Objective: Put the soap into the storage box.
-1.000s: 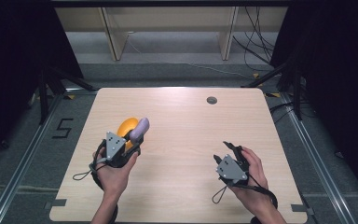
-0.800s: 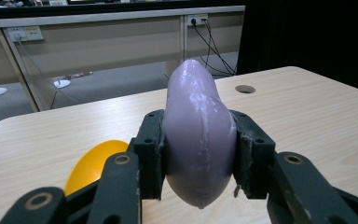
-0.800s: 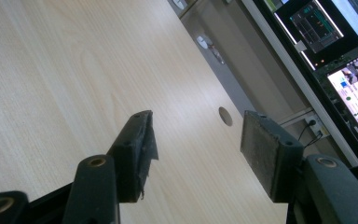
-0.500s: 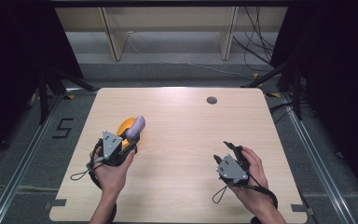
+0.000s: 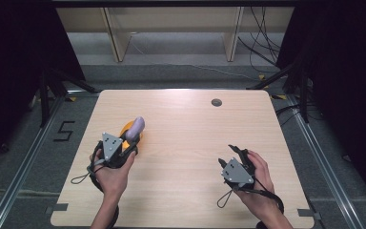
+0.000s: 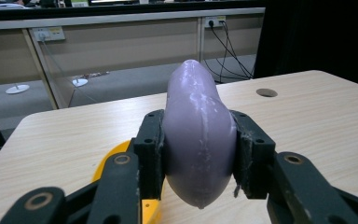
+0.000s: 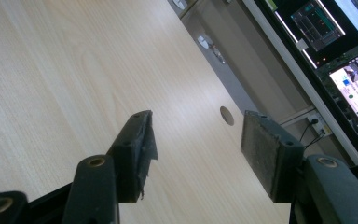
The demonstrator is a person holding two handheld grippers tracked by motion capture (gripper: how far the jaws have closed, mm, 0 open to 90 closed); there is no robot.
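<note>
- The left claw [image 5: 129, 142] is squeezed tight on a smooth, pale purple, egg-shaped lump [image 6: 198, 133], one black pad on each side of it.
- The purple lump [image 5: 135, 129] sits just above a round orange plate [image 5: 125, 132] on the light wooden bench [image 5: 190, 124].
- The orange plate [image 6: 109, 161] peeks out under the lump.
- The right claw [image 7: 196, 140] is well apart from the plate, toward the bench's other side, with its jaws spread and nothing between them.
</note>
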